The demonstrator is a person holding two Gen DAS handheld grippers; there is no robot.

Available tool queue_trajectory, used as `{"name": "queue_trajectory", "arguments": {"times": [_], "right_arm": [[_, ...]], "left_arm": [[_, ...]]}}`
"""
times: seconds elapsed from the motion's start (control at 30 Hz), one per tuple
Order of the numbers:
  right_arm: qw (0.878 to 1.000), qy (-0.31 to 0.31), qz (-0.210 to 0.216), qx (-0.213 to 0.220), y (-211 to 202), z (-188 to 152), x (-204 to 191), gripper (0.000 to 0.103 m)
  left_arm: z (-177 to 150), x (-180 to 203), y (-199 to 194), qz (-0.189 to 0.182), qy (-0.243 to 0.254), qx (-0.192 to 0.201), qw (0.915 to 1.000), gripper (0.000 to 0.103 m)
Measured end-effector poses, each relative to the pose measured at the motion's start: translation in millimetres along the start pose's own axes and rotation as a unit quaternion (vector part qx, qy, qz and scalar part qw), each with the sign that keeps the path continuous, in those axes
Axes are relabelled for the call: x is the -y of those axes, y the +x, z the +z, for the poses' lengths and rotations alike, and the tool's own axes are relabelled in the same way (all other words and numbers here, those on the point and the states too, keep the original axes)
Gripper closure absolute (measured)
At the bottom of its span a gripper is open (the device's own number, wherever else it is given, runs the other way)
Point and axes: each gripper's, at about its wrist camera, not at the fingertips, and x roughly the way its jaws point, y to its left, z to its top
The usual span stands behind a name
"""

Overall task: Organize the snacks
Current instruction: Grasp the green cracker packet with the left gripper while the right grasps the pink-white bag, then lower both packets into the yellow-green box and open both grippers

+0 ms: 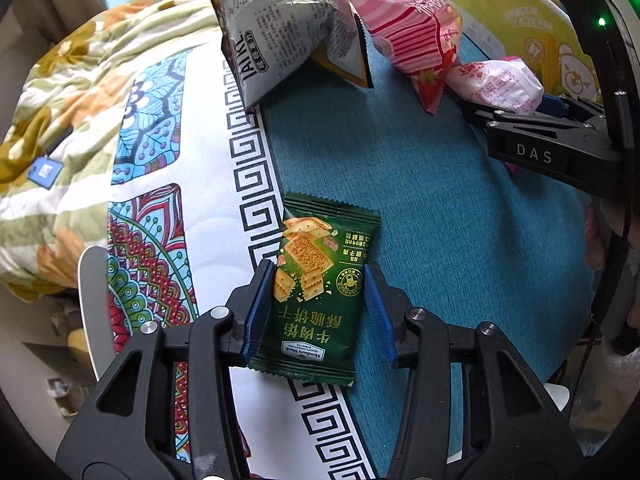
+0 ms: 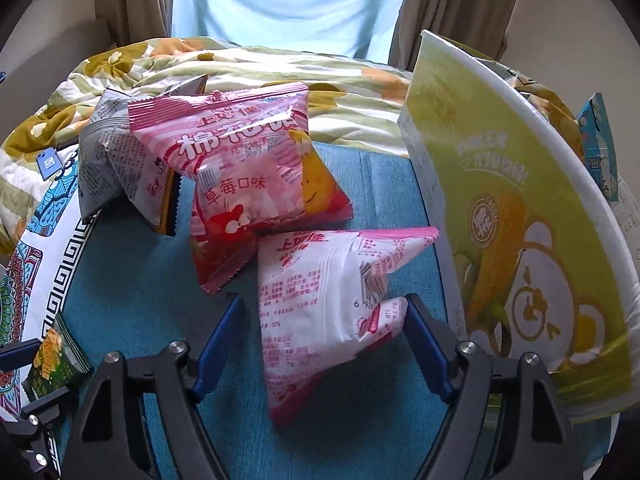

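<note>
While the left gripper (image 1: 318, 312) clamps the green cracker packet (image 1: 316, 292), the right gripper (image 2: 324, 344) straddles a pink-white packet (image 2: 320, 304), unclosed.

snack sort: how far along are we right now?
Early. Done: nothing visibly put away. In hand: left gripper is shut on the green cracker pack; right gripper straddles the white-and-pink pack, grip not confirmed. Left: grey chip bag and pink striped bag lie piled on the blue cloth beside the yellow-green box.
</note>
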Motion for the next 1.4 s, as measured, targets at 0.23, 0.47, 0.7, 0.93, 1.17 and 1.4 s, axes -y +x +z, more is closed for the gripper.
{"name": "queue_trajectory", "arguments": {"times": [0.23, 0.47, 0.7, 0.93, 1.17, 1.4], "right_arm": [[1.000, -0.011, -0.001, -0.010, 1.8, -1.4, 0.2, 0.049], [1.000, -0.002, -0.003, -0.004, -5.9, -2.5, 4.6, 0.057], [1.000, 0.008, 0.006, 0.012, -29.9, -5.1, 6.3, 0.057], [0.998, 0.015, 0.028, 0.046, -80.4, -1.8, 8.1, 0.057], [0.994, 0.031, 0.063, 0.082, -143.1, 7.5, 26.6, 0.057], [0.990, 0.061, 0.076, 0.105, -190.2, 20.1, 86.9, 0.057]], "left_arm": [[7.7, -5.3, 3.4, -0.003, -0.019, -0.004, 0.9998, 0.062], [2.0, -7.7, -1.2, -0.004, -0.026, -0.004, 0.9996, 0.062], [-0.5, -9.6, -26.5, 0.002, -0.035, 0.016, 0.9993, 0.062], [7.2, -1.2, -78.2, 0.001, -0.041, 0.056, 0.9976, 0.062], [36.8, 32.6, -141.9, 0.002, -0.032, 0.113, 0.9931, 0.062], [84.4, 88.7, -192.4, -0.011, -0.026, 0.170, 0.9851, 0.062]]}}
